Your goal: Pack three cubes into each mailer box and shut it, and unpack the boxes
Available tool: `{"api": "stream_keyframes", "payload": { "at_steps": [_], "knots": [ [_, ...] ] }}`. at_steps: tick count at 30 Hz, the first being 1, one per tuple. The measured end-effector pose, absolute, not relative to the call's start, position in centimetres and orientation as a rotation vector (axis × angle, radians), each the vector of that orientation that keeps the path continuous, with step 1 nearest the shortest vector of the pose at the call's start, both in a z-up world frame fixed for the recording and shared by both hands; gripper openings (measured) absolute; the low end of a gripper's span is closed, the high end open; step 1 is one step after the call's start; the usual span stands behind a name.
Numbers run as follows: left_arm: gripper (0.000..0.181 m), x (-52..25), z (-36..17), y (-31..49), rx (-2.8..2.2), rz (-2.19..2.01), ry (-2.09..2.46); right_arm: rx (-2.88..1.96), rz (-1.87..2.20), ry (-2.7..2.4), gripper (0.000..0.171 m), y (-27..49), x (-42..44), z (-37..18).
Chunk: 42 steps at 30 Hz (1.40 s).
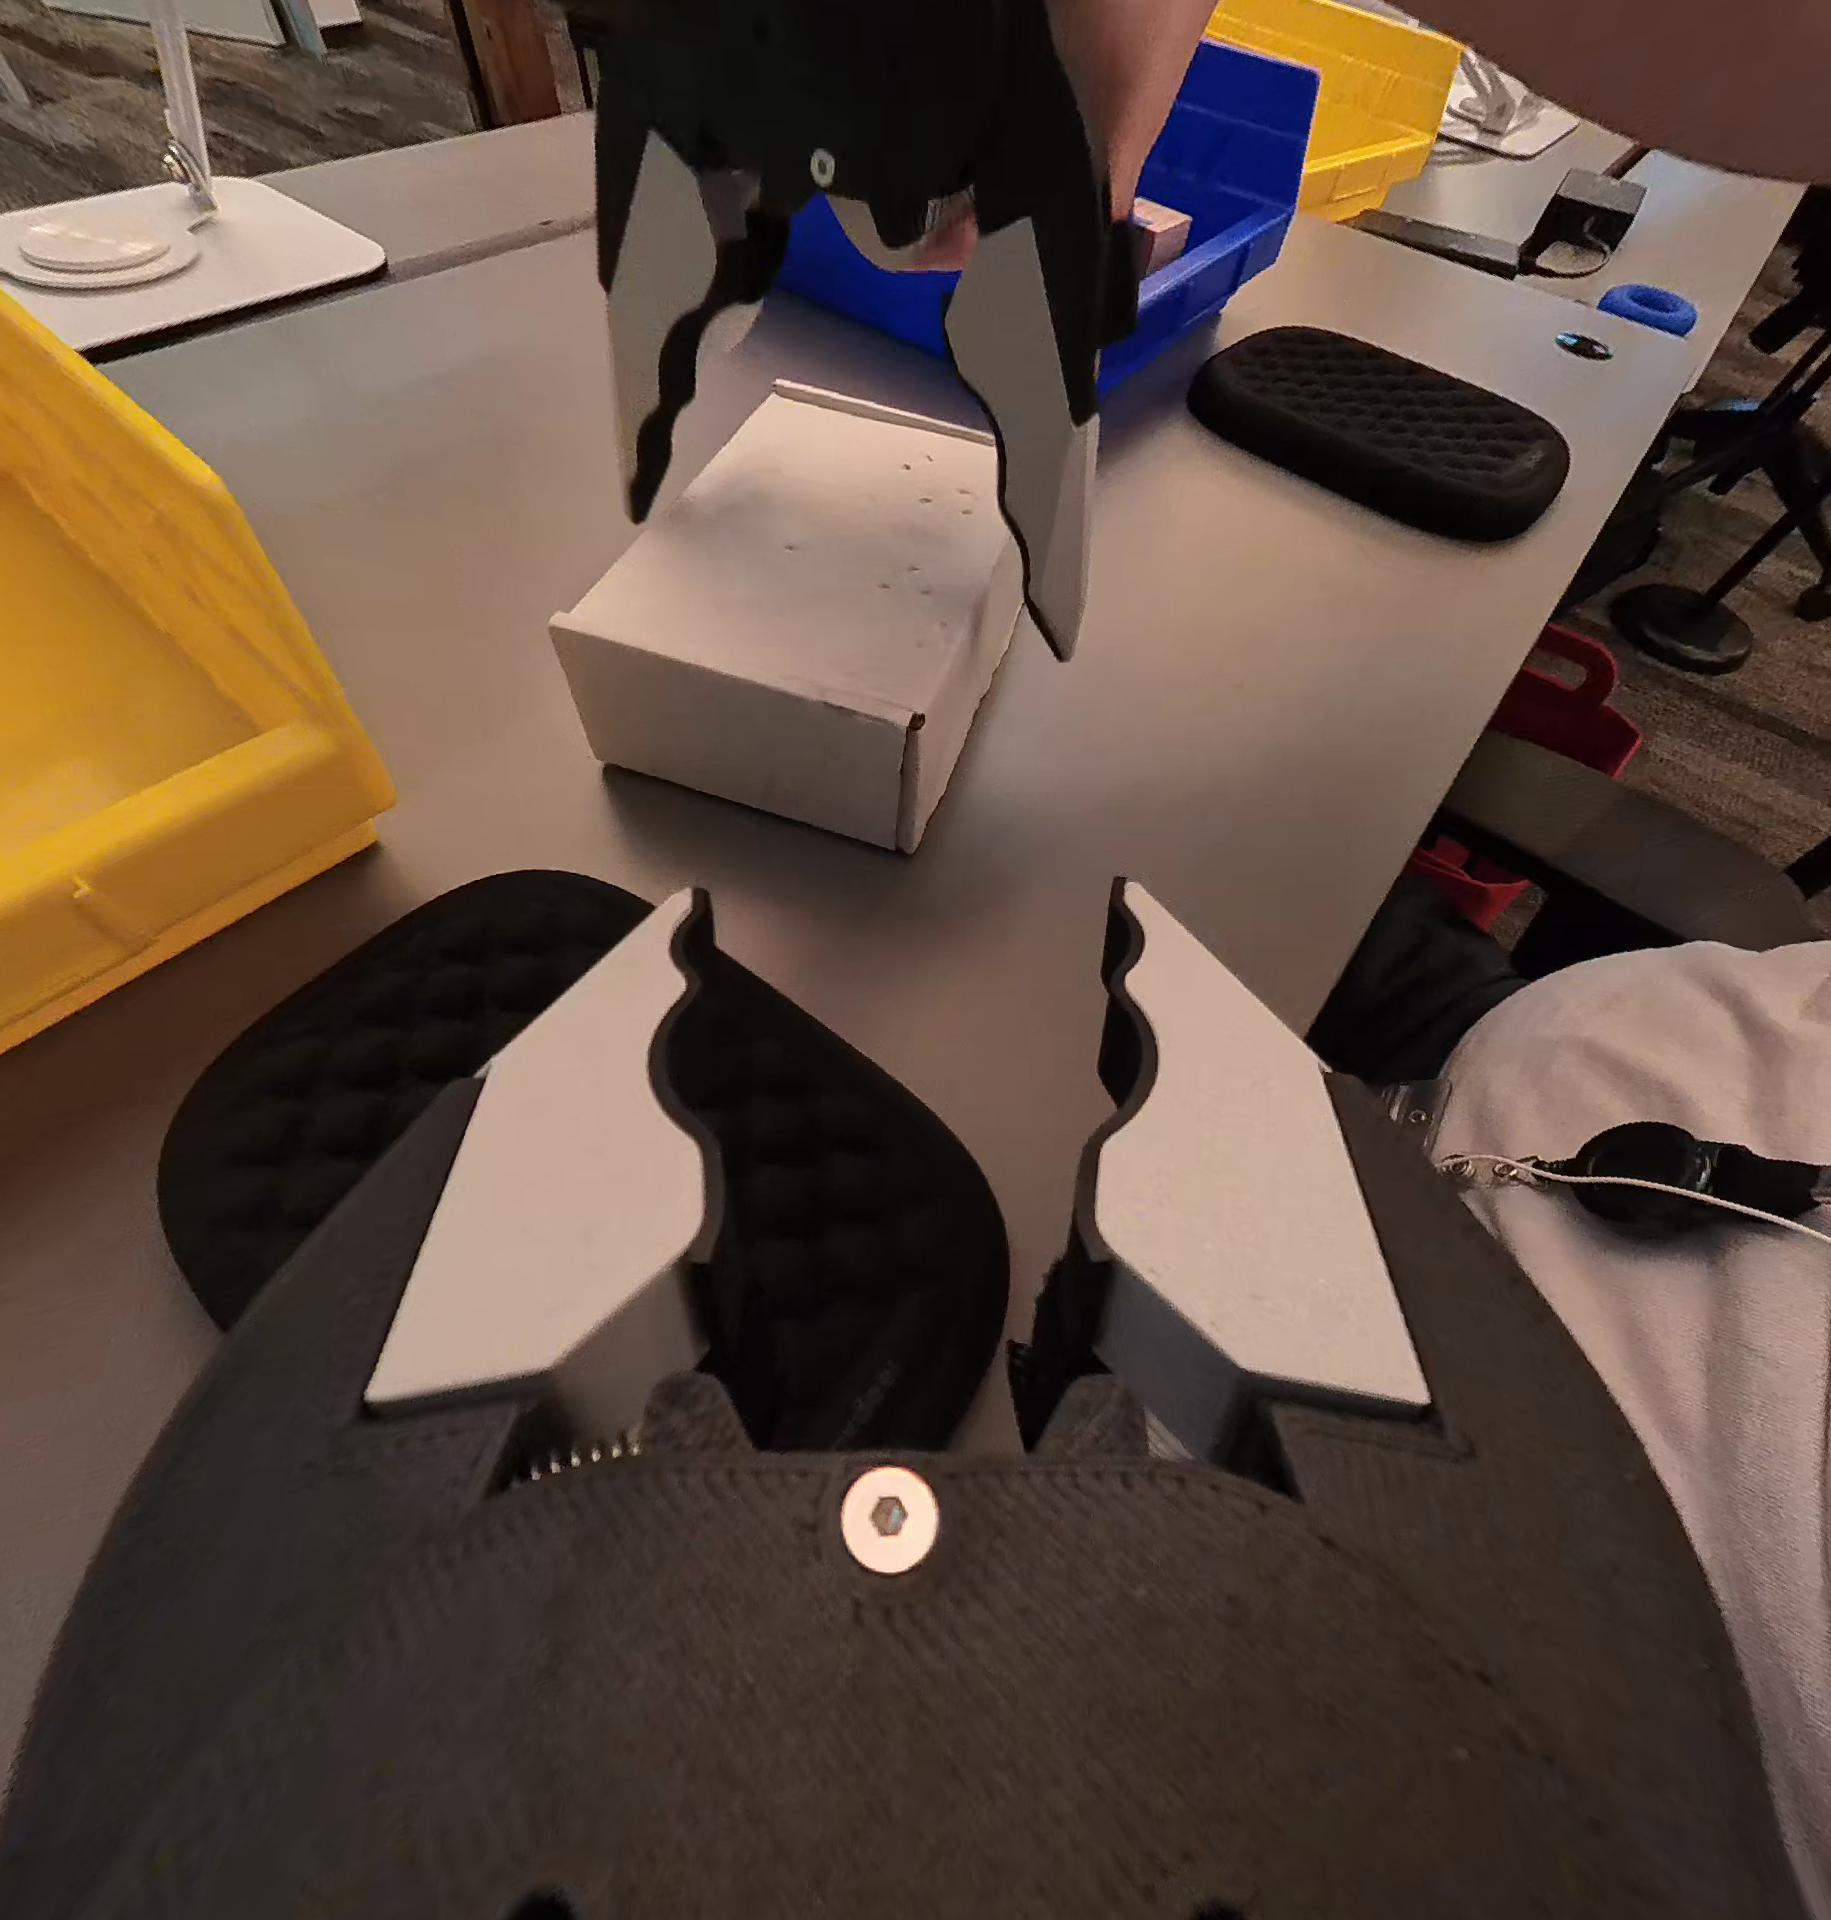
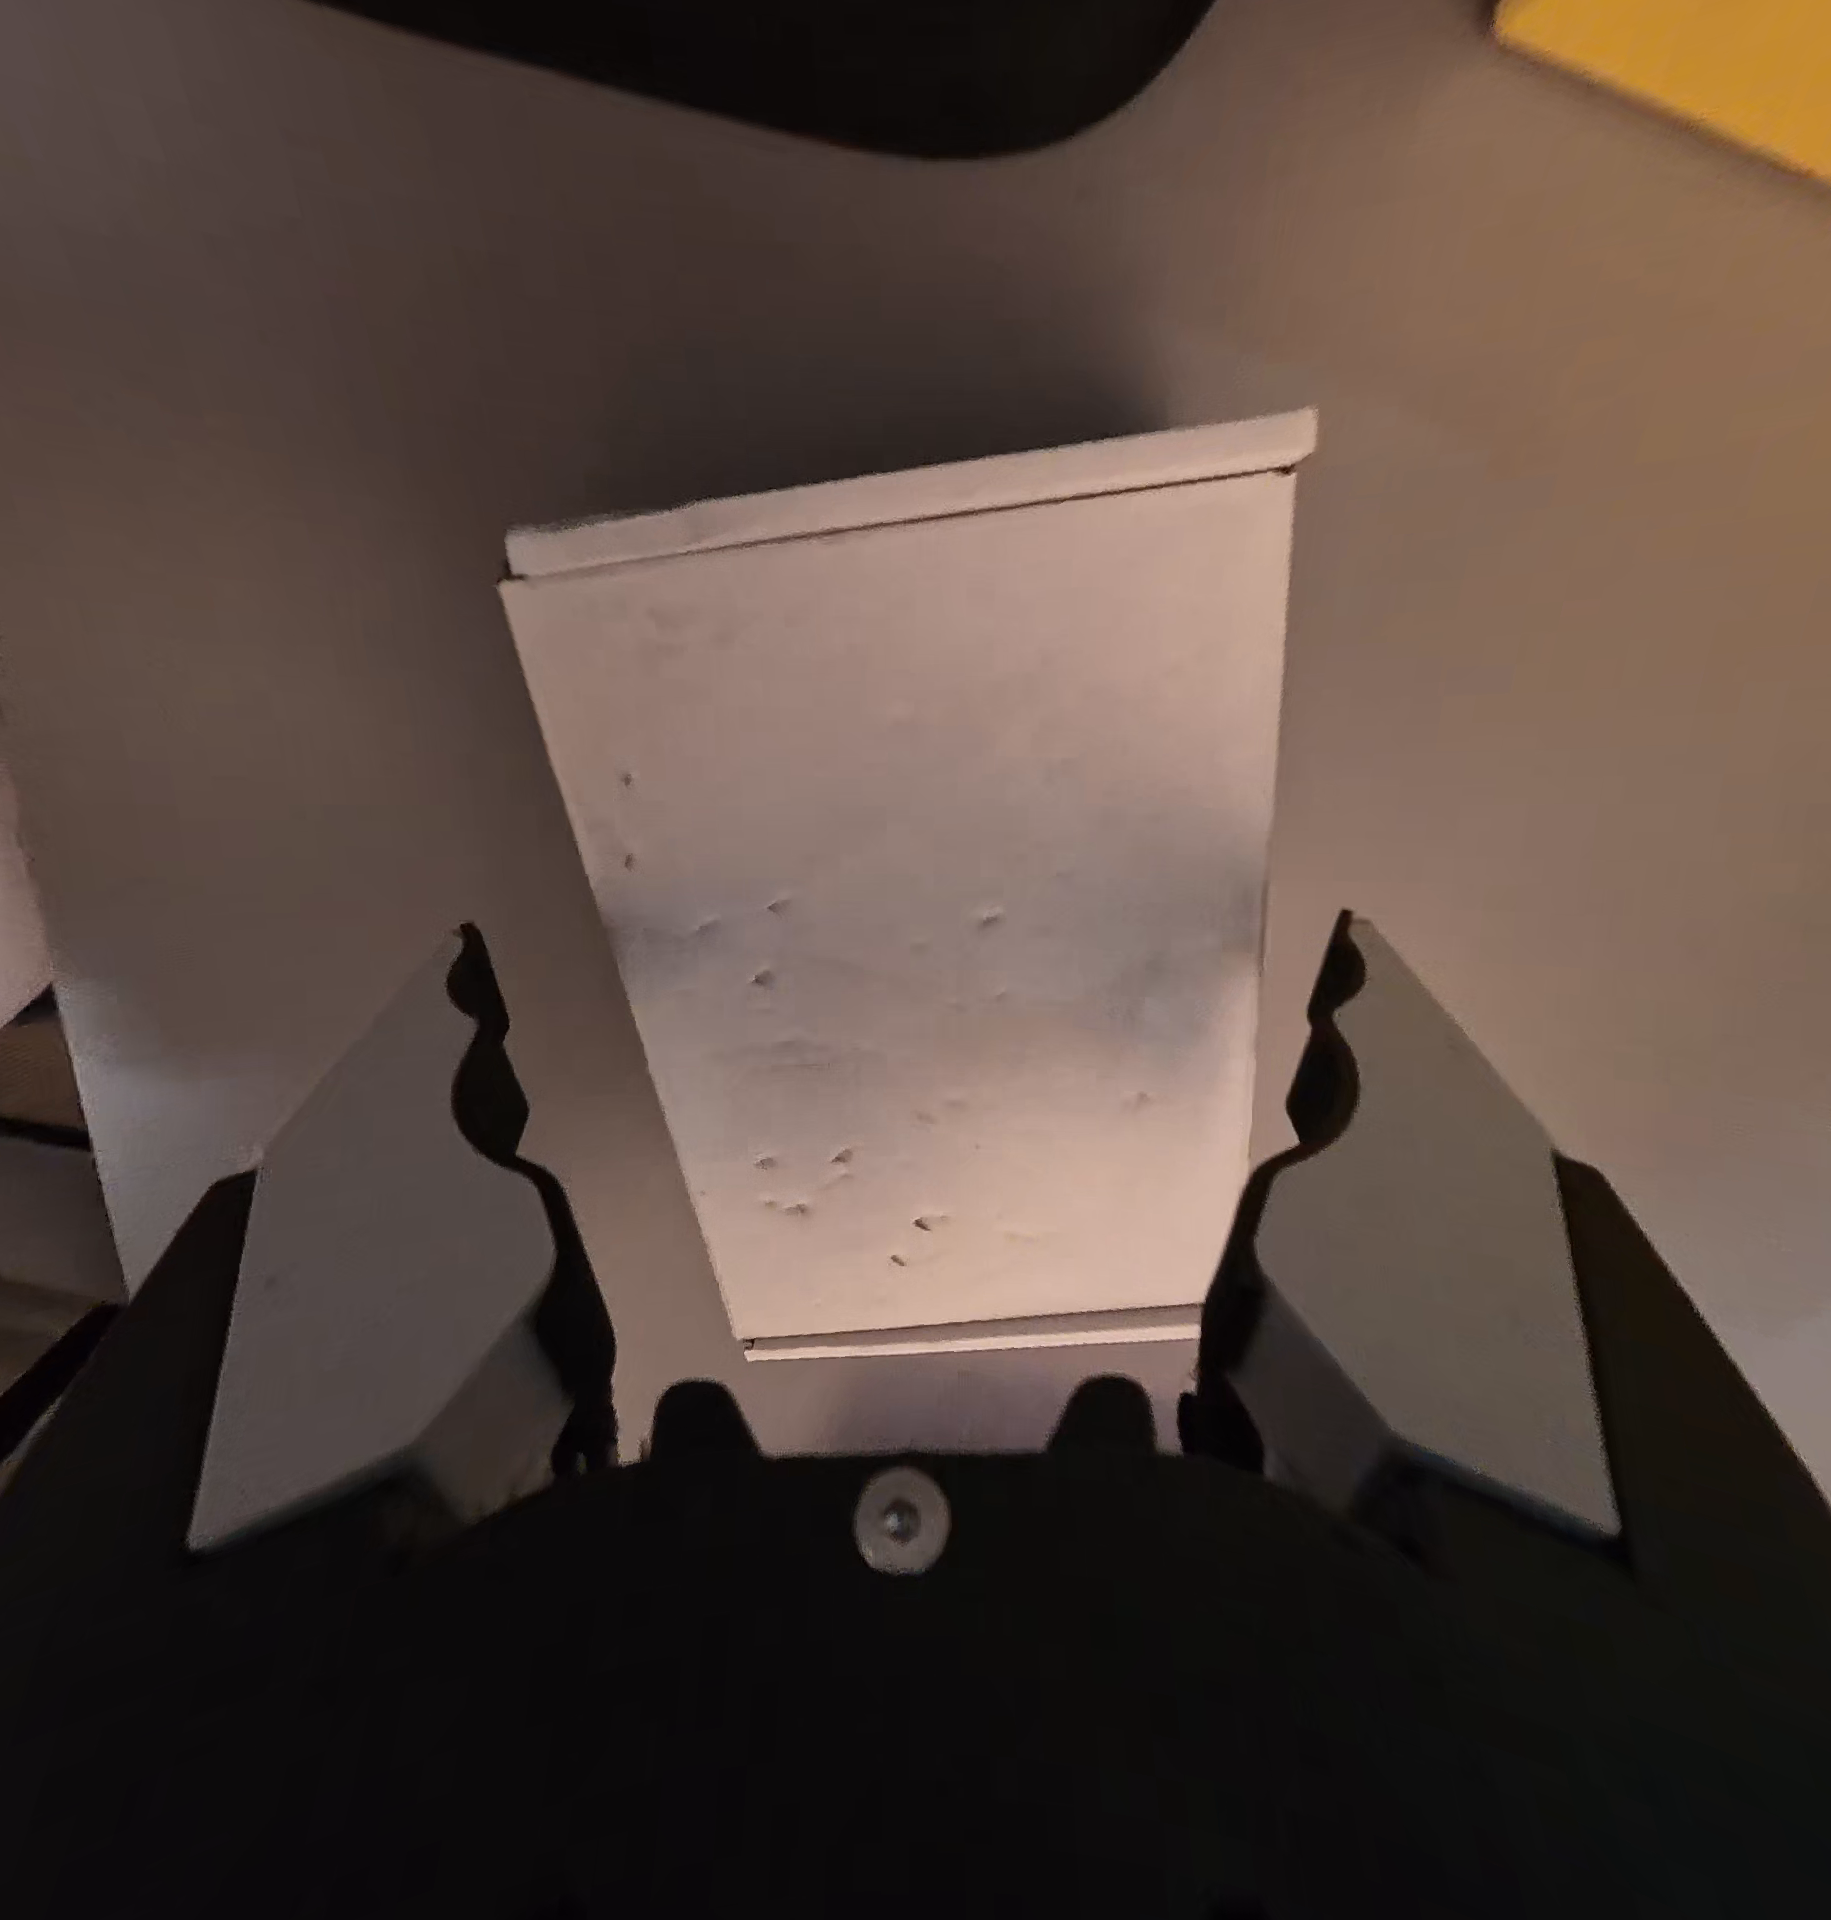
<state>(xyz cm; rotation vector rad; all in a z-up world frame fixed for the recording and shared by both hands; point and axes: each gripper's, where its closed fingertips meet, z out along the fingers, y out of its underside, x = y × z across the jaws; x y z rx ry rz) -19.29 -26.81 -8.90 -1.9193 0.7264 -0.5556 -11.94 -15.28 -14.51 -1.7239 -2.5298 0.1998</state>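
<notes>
A white mailer box (image 1: 786, 613) lies shut on the grey table, its lid dented with small marks. My left gripper (image 1: 906, 909) is open and empty, just short of the box's near corner. My right gripper (image 1: 849, 582) hangs open above the box, pointing down, one finger on either side of the lid. In the right wrist view the box (image 2: 911, 883) fills the gap between the open fingers of my right gripper (image 2: 911, 935), and the fingers do not touch it. A cube (image 1: 1165, 234) shows partly inside the blue bin (image 1: 1217, 208) behind the box.
A yellow bin (image 1: 111, 675) stands at the left, another yellow bin (image 1: 1358, 94) at the back right. A black pad (image 1: 1378, 431) lies right of the box, another black pad (image 1: 391, 1070) under my left gripper. A person in a white shirt (image 1: 1669, 1247) is at the right table edge.
</notes>
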Motion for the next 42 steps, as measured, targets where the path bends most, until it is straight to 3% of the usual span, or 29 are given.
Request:
{"api": "stream_keyframes", "payload": {
  "at_steps": [5,9,18,21,25,30,36,42],
  "knots": [
    [0.074,-19.4,-9.4,-26.5,-1.932,-0.566,0.720,-1.716,0.120,-2.591,0.149,-15.0,-11.3,-15.6],
    [0.074,-19.3,-10.1,-26.2,-1.949,-0.575,0.719,-1.700,0.080,-2.617,0.130,-15.0,-11.1,-15.9],
    [0.074,-18.7,-10.8,-26.2,-1.966,-0.565,0.749,-1.719,-0.019,-2.561,0.129,-14.2,-9.8,-13.9],
    [0.074,-18.6,-11.0,-26.2,-1.969,-0.563,0.753,-1.738,-0.067,-2.495,0.129,-12.8,-8.4,-10.3],
    [0.074,-18.5,-11.2,-26.2,-1.976,-0.562,0.753,-1.797,-0.133,-2.295,0.129,-8.2,-5.2,-1.6],
    [0.074,-18.7,-11.7,-26.4,-2.002,-0.527,0.753,-1.977,-0.316,-1.979,0.129,1.4,5.0,6.6],
    [0.074,-19.3,-11.1,-26.1,-2.016,-0.536,0.703,-2.163,-0.496,-1.953,0.129,7.8,15.6,0.7],
    [0.074,-20.2,-9.6,-24.4,-2.032,-0.456,0.634,-2.178,-0.531,-2.033,0.130,11.9,18.9,-5.9]
  ]
}}
